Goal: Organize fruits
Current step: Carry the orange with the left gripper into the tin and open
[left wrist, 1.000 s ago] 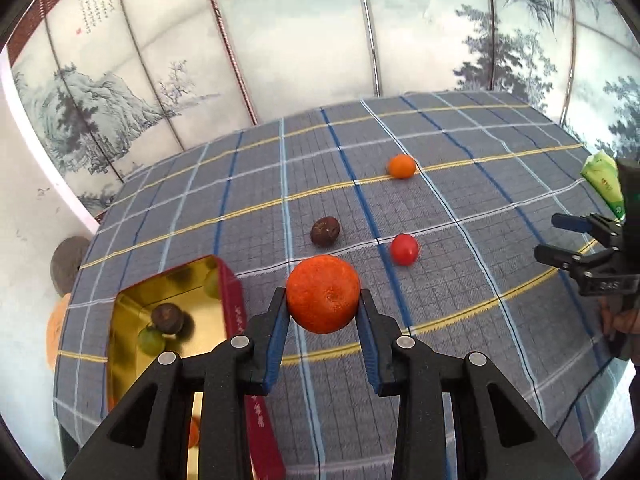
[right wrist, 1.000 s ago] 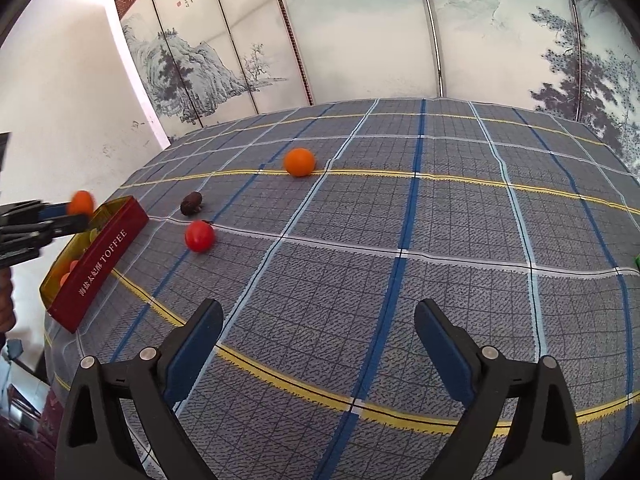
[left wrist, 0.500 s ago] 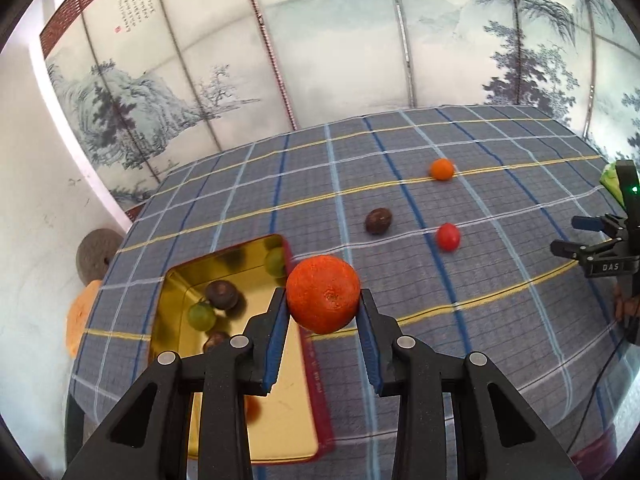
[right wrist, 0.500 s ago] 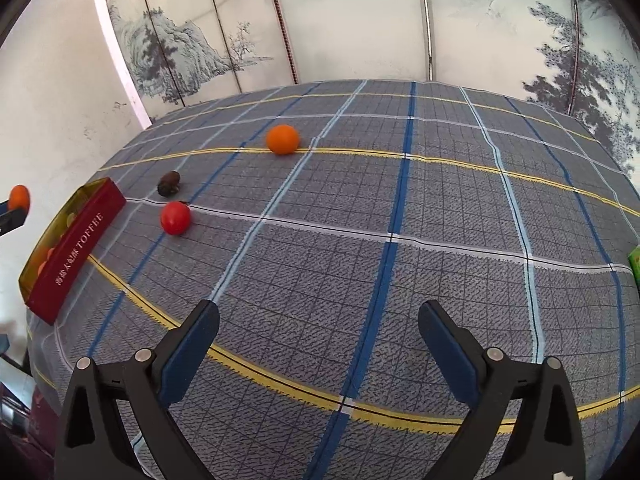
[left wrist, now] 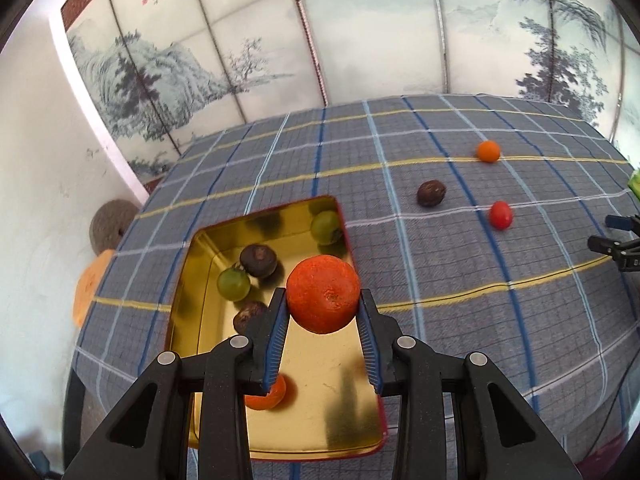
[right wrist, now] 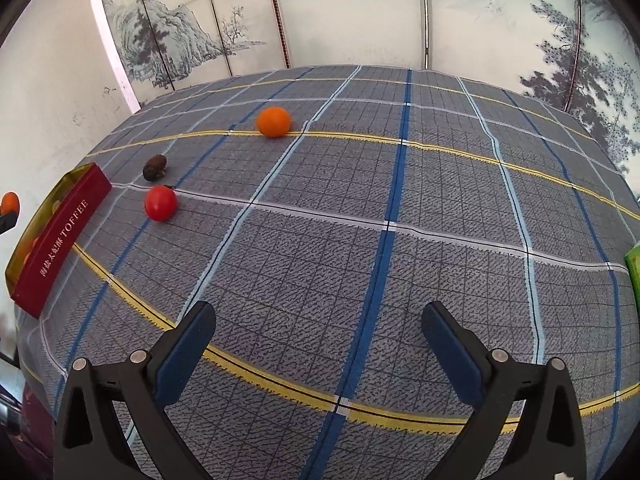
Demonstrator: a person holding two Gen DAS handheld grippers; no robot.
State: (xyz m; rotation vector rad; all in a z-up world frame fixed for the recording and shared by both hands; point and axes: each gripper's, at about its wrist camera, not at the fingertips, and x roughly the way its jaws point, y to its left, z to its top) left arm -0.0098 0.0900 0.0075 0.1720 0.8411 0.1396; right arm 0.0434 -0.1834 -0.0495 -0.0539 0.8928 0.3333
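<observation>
Painted folding screens with misty ink landscapes are standing behind a table draped in a grey plaid cloth [right wrist: 360, 240] crossed by blue, white and yellow lines. At lower centre of the left wrist view, the left gripper [left wrist: 324, 312] is clamping a round, rough-skinned orange tangerine [left wrist: 323, 294] between its blue-padded fingers, holding it in the air over the right side of a rectangular gold-lined red tin [left wrist: 344, 364]. Inside the tin, two green grapes [left wrist: 233, 283], two dark brown wrinkled fruits [left wrist: 258, 259] and a small orange fruit [left wrist: 267, 396], partly hidden by the gripper, are lying apart on the gold floor. Out on the cloth, toward the upper right of that view, a brown wrinkled fruit [left wrist: 431, 193], a red cherry tomato [left wrist: 501, 215] and a small smooth orange [left wrist: 489, 151] are sitting well apart. Along the bottom of the right wrist view, the right gripper [right wrist: 320, 332] is hanging above bare cloth with its jaws spread wide, gripping nothing.
</observation>
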